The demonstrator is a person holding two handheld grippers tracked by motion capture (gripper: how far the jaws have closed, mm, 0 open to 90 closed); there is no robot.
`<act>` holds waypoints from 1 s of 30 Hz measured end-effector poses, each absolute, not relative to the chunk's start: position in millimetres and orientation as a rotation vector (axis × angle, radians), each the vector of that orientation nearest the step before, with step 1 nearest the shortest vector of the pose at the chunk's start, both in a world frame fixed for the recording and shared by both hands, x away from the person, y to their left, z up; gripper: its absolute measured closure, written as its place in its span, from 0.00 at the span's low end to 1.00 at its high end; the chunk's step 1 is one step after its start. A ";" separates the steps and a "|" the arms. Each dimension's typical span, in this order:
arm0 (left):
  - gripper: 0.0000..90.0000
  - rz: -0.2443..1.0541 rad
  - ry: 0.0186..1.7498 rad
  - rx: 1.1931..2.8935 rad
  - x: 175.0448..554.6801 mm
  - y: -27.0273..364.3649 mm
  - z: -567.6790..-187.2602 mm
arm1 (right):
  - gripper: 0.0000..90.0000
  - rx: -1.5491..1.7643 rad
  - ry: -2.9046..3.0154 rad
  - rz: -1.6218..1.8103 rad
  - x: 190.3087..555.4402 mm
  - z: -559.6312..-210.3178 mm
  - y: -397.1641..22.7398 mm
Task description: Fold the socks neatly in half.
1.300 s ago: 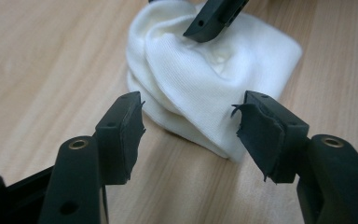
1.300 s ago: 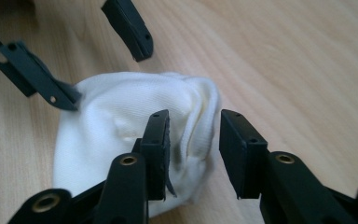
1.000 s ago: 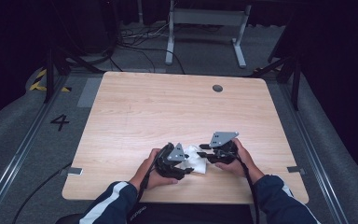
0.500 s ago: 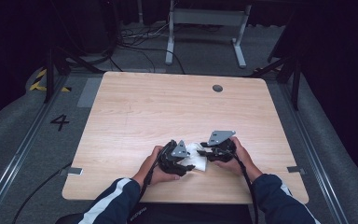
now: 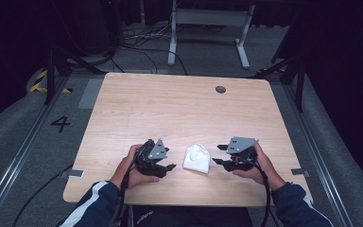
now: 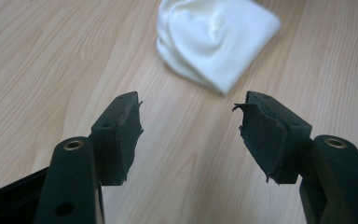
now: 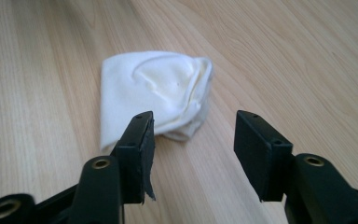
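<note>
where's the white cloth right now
In the high view the folded white cloth lies on the wooden table near its front edge, between the left gripper and the right gripper, touching neither.

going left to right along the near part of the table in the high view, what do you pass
left claw → folded white cloth → right claw

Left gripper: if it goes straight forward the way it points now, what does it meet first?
Most likely the folded white cloth. The left gripper, jaws just opened with nothing between them, aims at it across bare table; how far off is unclear.
</note>
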State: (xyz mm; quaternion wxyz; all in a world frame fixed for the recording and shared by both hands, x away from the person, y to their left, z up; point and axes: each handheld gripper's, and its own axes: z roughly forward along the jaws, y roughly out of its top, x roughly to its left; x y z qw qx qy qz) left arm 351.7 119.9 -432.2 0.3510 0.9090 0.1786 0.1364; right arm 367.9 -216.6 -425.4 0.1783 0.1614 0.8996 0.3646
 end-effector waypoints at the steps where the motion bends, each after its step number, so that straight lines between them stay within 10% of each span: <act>1: 0.41 0.363 0.462 2.368 350.9 125.3 -432.7 | 0.51 0.463 2.544 1.033 366.2 -425.1 -220.0; 30: 0.25 0.370 0.827 2.286 333.7 260.7 -463.2 | 0.31 1.040 2.343 1.011 326.0 -474.3 -375.1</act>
